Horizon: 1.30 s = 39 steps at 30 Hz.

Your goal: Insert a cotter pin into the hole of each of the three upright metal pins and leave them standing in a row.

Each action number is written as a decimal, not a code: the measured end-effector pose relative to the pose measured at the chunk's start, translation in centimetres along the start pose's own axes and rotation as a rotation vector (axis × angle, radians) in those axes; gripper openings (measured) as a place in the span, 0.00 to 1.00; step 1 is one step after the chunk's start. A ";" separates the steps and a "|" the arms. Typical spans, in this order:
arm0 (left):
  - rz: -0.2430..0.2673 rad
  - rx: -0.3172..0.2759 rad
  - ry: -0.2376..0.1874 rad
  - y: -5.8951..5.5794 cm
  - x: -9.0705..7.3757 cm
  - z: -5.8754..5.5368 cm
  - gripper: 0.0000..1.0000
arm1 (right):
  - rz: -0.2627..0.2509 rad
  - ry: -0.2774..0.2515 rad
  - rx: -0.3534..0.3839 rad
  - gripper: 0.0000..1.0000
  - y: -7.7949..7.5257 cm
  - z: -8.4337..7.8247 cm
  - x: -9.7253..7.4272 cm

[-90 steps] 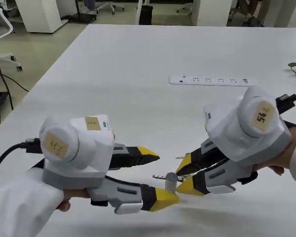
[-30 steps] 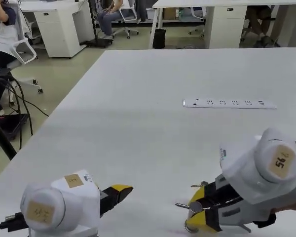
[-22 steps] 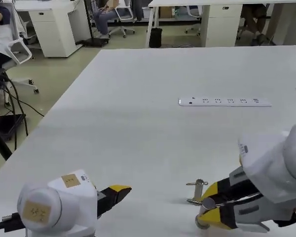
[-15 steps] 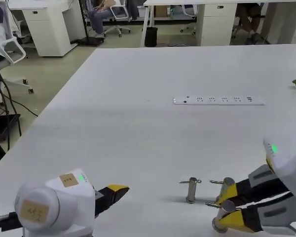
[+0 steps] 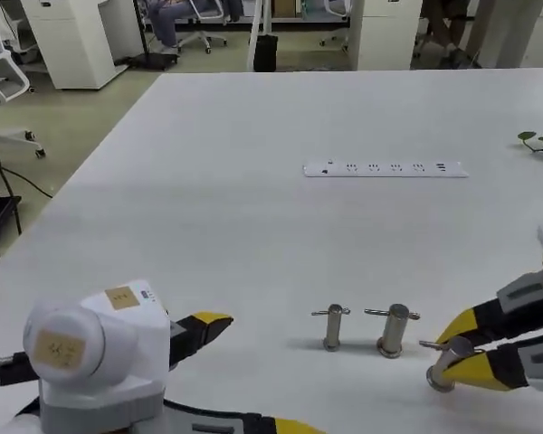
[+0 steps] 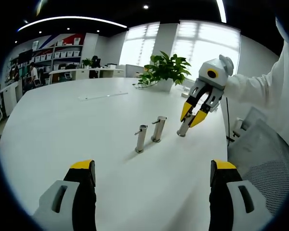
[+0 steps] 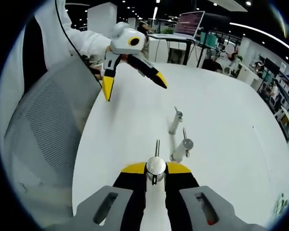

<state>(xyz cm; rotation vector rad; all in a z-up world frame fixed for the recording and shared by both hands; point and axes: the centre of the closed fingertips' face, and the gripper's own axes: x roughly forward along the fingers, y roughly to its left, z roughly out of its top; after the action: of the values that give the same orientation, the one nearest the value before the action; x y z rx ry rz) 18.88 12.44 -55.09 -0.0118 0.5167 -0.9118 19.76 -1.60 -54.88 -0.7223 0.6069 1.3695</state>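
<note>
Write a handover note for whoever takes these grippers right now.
Left gripper: open, holding nothing.
Right gripper: shut on the third metal pin, cotter pin through it, at the right end of the row.
Done: two metal pins stand apart on the table, each with its cotter pin in.
Left: release the third pin upright in line and check it stands.

An office: white desks (image 5: 71, 41), swivel chairs (image 5: 2, 86), a monitor (image 7: 190, 24).

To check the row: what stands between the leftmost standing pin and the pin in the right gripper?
In the head view, a second upright pin, cotter pin inserted, stands between them.
</note>
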 end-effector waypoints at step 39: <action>0.004 -0.030 0.005 -1.1 -0.4 0.5 0.99 | 0.115 -0.016 -0.084 0.08 -4.1 -3.3 1.4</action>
<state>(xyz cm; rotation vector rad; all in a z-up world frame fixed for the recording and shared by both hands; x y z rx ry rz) 18.04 11.99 -54.25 -0.0355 0.5351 -0.9000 24.04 -3.45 -57.69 -0.7520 0.5886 1.5134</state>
